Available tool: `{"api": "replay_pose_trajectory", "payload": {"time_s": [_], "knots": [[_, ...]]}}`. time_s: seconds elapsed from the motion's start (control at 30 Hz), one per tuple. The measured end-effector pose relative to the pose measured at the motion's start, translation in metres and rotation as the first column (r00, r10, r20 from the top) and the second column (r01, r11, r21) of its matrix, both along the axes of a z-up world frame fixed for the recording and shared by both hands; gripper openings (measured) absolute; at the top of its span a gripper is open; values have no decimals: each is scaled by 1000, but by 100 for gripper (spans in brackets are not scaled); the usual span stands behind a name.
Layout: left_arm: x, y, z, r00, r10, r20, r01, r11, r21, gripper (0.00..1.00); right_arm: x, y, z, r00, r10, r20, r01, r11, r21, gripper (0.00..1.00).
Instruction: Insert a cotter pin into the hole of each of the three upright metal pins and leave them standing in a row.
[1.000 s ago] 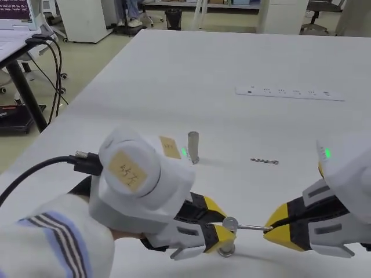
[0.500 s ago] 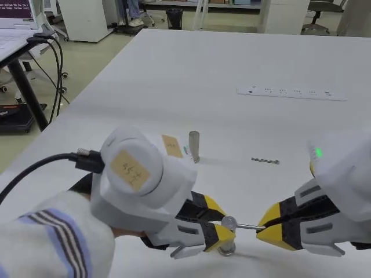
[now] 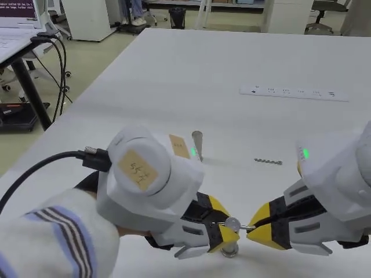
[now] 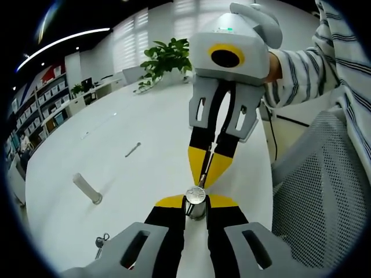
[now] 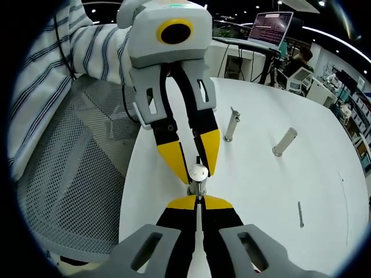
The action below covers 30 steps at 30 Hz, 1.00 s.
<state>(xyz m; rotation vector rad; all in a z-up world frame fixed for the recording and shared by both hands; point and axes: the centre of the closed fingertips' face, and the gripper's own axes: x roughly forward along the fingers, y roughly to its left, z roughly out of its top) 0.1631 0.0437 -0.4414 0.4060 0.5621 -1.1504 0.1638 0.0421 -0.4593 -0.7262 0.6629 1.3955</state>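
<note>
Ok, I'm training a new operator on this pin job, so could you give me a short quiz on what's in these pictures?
1. True or false: the left gripper is shut on the metal pin nearest the person.
2. What does the right gripper hold at that pin's hole? A) a cotter pin B) a cable C) a screwdriver
3. Which long white thing lies on the table beyond the loose cotter pin?
Key: 1 true; 2 A; 3 the power strip.
</note>
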Motion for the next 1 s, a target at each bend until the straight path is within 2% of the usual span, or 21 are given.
{"api": "replay_pose_trajectory", "payload": {"time_s": [0.37, 0.6, 0.67, 0.83, 0.9, 1.0], "knots": [[0, -2, -1, 1000, -25, 5, 25, 1000, 18, 10, -2, 8, 2, 1000, 21, -10, -20, 1000, 22, 0], [1, -2, -1, 999, -37, 11, 37, 999, 31, 10, -3, 7, 3, 999, 41, 3, -41, 999, 24, 0], [2, -3, -1, 999, -38, 8, 37, 999, 31, 10, -3, 6, 3, 999, 33, -8, -32, 999, 33, 0], [2, -2, 0, 1000, -27, 5, 27, 999, 23, 10, -3, 6, 4, 1000, 21, -15, -21, 998, 52, 0], [2, -2, 0, 1000, -9, -14, 9, 1000, 12, 10, -3, 6, 5, 1000, 9, -21, -8, 998, 65, 0], [2, 0, 5, 1000, 3, -11, -3, 1000, -19, 10, -3, 5, 6, 1000, -9, -27, 12, 996, 92, 0]]}}
